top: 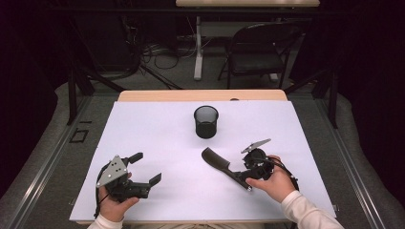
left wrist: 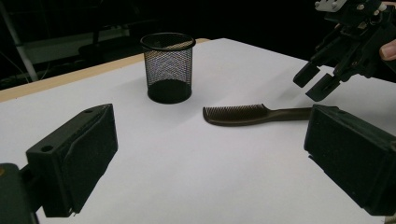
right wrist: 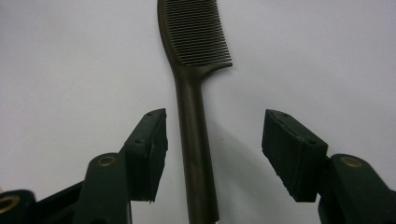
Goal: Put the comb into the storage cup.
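Dark workroom; a folding chair (top: 255, 50) and cables (top: 160, 52) sit on the floor behind the table (top: 200, 95). Table top is wood, covered w/ a white sheet (top: 157, 138). Black wire-mesh cup (top: 206, 122) stands upright at centre rear of the sheet, well apart from both grippers.

Left gripper (top: 147, 168): near-left of sheet, jaws wide apart, nothing between them; rests low over bare sheet.

Right gripper (right wrist: 212, 149): near-right of sheet, jaws apart, straddling the comb handle w/o contact. Gap visible on both sides of handle; pads not pressing.

Dark brown handled comb (top: 223, 167): lies flat on sheet, toothed end pointing toward the cup, handle end running back between the right gripper's jaws. Comb and cup are apart.
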The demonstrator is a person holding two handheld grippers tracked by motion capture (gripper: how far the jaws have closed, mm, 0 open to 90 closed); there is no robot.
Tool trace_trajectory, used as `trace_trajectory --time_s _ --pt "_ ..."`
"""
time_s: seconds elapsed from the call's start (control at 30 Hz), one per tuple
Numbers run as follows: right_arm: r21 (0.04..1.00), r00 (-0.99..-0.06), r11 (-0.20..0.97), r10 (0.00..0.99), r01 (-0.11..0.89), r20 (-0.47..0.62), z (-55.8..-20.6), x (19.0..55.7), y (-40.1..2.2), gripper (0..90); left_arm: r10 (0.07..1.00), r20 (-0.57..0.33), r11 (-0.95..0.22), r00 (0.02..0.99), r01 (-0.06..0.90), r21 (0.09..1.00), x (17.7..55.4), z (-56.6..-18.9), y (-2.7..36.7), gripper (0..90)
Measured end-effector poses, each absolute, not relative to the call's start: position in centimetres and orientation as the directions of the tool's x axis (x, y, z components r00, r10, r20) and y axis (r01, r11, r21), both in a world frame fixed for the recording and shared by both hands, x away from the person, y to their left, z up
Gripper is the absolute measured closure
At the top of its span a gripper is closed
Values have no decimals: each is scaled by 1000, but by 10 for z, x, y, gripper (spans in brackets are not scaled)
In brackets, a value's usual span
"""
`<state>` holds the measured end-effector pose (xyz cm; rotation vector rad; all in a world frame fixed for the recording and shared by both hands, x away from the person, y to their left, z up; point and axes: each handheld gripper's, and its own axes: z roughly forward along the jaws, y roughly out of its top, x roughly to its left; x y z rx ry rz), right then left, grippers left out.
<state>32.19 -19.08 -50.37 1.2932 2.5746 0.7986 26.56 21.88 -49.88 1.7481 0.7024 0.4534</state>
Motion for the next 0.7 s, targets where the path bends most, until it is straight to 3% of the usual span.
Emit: trace_trajectory --time_s 0.7 --pt "519 -655 545 754 659 41 -500 333 -176 317 665 -58 -174 745 230 957 266 -499 220 29"
